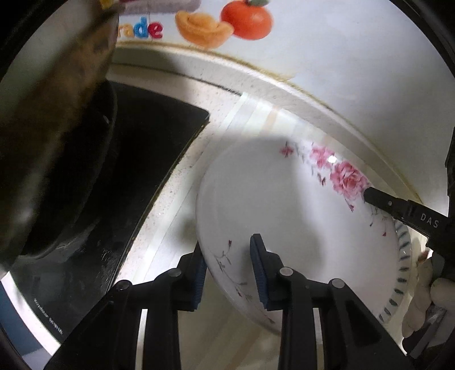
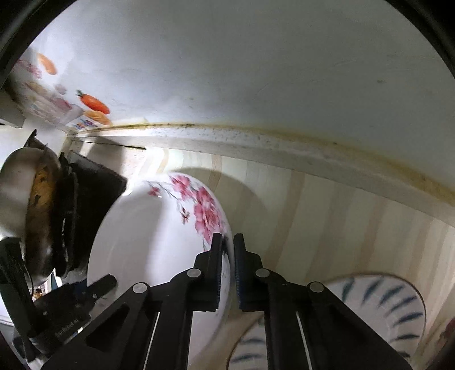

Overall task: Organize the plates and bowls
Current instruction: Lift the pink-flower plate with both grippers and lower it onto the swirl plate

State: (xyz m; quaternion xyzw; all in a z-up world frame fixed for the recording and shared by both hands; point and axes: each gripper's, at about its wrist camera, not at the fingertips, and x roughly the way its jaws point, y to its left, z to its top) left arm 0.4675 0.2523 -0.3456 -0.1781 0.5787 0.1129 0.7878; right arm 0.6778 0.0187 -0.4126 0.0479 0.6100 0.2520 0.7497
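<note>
A white deep plate with pink flowers (image 1: 270,199) hangs tilted over the wooden counter, blurred in the right wrist view (image 2: 148,242). My right gripper (image 2: 227,239) is shut on its flowered rim; one of its black fingers (image 1: 378,199) shows at the plate's far edge. My left gripper (image 1: 227,247) straddles the opposite rim. Its outer pad lies against the rim and its inner pad stands over the plate's inside with a gap. A blue-striped plate (image 2: 384,307) lies on the counter below, peeking out under the floral plate (image 1: 403,256).
A browned wok (image 1: 57,128) sits on a black stove (image 1: 159,133) to the left. The white wall with fruit stickers (image 1: 244,20) and a raised ledge (image 2: 284,148) close off the back. Pale wooden counter (image 2: 327,213) stretches right. A gloved hand (image 1: 426,284) holds the right gripper.
</note>
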